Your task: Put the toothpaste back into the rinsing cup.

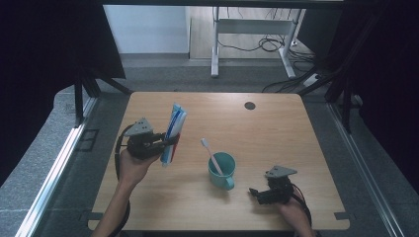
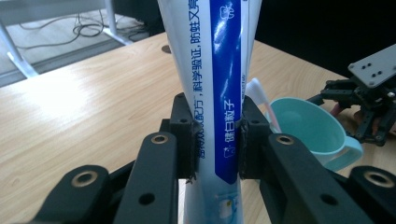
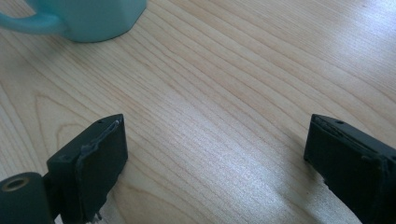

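— Left gripper [image 1: 165,140]: clamped across a toothpaste tube [image 1: 173,132], tube lifted off the table [image 1: 276,123] and standing nearly upright, leaning a little at the top.

— Reason for that hold?

— Probably for dropping into the cup [image 1: 222,170]. Gripped around the lower middle, long part rising above the jaws, short part hanging below. Handy for lowering in end first, beside the toothbrush [image 1: 211,154] already leaning inside.

— Which end down, cap or crimp?

— Hard to tell; bottom of the tube cut off in the left gripper view. Likely the cap, given the flat end fanning out on top in the high view.

— Position in the jaws?

— Centred between both pads, pressed from each side, tube [image 2: 217,93] crossing them at a right angle. Cup [image 2: 306,133] just beyond and to the right, toothbrush head [image 2: 259,93] peeking out from behind the tube.

— Right gripper [image 1: 257,193]?

— Resting low by the cup's handle side, jaws spread wide, nothing between them but bare wood [image 3: 224,116]. Cup [image 3: 93,18] near, not touched. Looks parked, perhaps ready for steadying the cup.
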A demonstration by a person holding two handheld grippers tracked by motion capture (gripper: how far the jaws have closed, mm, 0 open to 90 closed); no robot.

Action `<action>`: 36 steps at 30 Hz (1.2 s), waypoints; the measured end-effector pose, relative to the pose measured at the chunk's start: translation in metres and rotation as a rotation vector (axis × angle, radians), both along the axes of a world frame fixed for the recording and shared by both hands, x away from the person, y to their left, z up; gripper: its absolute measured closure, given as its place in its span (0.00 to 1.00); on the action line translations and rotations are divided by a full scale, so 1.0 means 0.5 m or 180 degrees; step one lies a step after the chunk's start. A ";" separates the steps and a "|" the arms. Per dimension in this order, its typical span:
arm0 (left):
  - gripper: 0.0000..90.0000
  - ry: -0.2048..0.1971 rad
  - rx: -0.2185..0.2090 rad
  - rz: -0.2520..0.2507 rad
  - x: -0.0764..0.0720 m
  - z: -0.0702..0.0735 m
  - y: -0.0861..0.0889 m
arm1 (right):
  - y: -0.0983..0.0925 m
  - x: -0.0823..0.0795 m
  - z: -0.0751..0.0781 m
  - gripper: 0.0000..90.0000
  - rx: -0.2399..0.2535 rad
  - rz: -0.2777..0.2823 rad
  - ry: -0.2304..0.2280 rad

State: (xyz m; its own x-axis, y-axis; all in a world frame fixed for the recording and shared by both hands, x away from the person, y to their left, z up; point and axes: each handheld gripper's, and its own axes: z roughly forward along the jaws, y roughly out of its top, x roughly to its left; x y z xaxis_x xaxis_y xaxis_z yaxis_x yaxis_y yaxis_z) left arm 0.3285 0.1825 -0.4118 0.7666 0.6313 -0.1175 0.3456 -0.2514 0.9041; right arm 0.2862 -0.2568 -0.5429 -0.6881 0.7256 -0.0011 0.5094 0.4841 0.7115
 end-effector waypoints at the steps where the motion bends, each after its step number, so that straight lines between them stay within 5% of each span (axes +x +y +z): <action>1: 0.81 -0.0019 -0.0010 -0.0008 -0.003 0.001 -0.001 | 0.000 0.000 0.000 0.07 0.0005 -0.0001 -0.0002; 15: 0.81 -0.0105 -0.0058 -0.0147 -0.027 0.009 -0.032 | 0.000 0.000 0.000 0.07 0.0002 -0.0001 -0.0002; 36: 0.81 -0.0045 0.0169 -0.0447 -0.044 0.042 -0.131 | 0.000 0.000 0.000 0.07 0.0003 0.0004 0.0002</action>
